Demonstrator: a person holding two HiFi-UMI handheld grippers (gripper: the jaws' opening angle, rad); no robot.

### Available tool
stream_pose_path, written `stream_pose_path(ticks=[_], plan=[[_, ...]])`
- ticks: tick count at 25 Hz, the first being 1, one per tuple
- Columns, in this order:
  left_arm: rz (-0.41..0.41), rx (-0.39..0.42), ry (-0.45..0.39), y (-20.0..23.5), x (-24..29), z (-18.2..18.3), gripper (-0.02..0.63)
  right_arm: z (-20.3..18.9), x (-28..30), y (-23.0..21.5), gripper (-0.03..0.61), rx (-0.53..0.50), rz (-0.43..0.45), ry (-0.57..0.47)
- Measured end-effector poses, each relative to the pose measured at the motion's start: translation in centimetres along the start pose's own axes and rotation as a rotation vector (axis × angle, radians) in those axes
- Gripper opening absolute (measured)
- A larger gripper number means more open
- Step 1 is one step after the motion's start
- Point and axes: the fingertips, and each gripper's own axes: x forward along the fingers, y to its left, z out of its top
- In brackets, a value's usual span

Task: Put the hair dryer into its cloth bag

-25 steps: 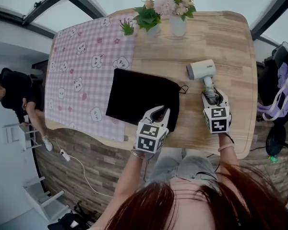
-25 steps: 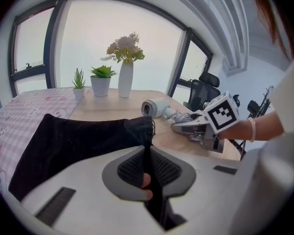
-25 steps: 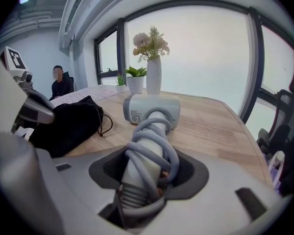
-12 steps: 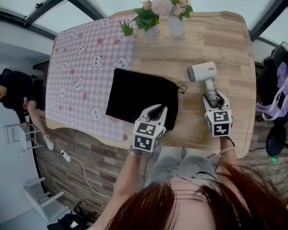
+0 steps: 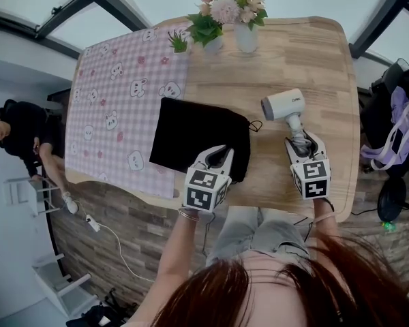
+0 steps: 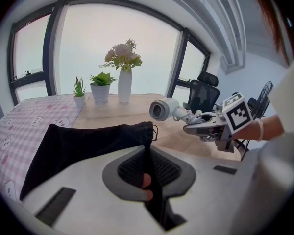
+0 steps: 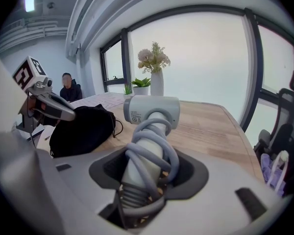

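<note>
Hair dryer [image 5: 285, 106]: it is sitting at the right of the table [image 5: 327, 60], just beyond the right tongs [image 5: 301, 142] and apart from the bag.
Long axis: the handle is running straight away from the person, out of the right tongs toward the far edge. The short white barrel is crossing it at the top and pointing left, toward the cloth bag [image 5: 198, 138].
Cord: the right gripper view is showing grey cable coiling around the handle [image 7: 148, 146], which the head view barely shows.
Barrel end: only the left gripper view is looking into the round open end [image 6: 159, 110], which is facing that camera. The right gripper view is showing the barrel's side [image 7: 152, 110] with a printed label.
Contact with table: I cannot tell whether the barrel is resting on the wood.
Right tongs [image 7: 149, 168]: they are standing wide and clamping on the cord-wrapped handle.
Left tongs [image 5: 218, 159]: they are pressing nearly together, pinching the black cloth at the bag's near edge. The left gripper view is showing a thin fold of cloth running between the pads [image 6: 159, 168].
Cloth bag [image 6: 83, 143]: it is lying flat at the table's middle, its left part overlapping the pink checked tablecloth [image 5: 116, 94], its drawstring [image 5: 257, 125] trailing on the dryer's side.
Far edge: a vase of flowers [image 5: 244, 19] and a small potted plant [image 5: 180, 41] are standing there.
Beyond the table: a person in black [image 5: 17, 131] is sitting at the left.
</note>
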Motion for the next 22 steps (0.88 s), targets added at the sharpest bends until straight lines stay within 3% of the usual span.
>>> stream_pose_path(ticks=[22], plan=[[-0.011,0.001,0.011,0.2,-1.4,0.6,0.031,0.6,-4.5,2.8,0.212,-0.051,0.097,-0.037]])
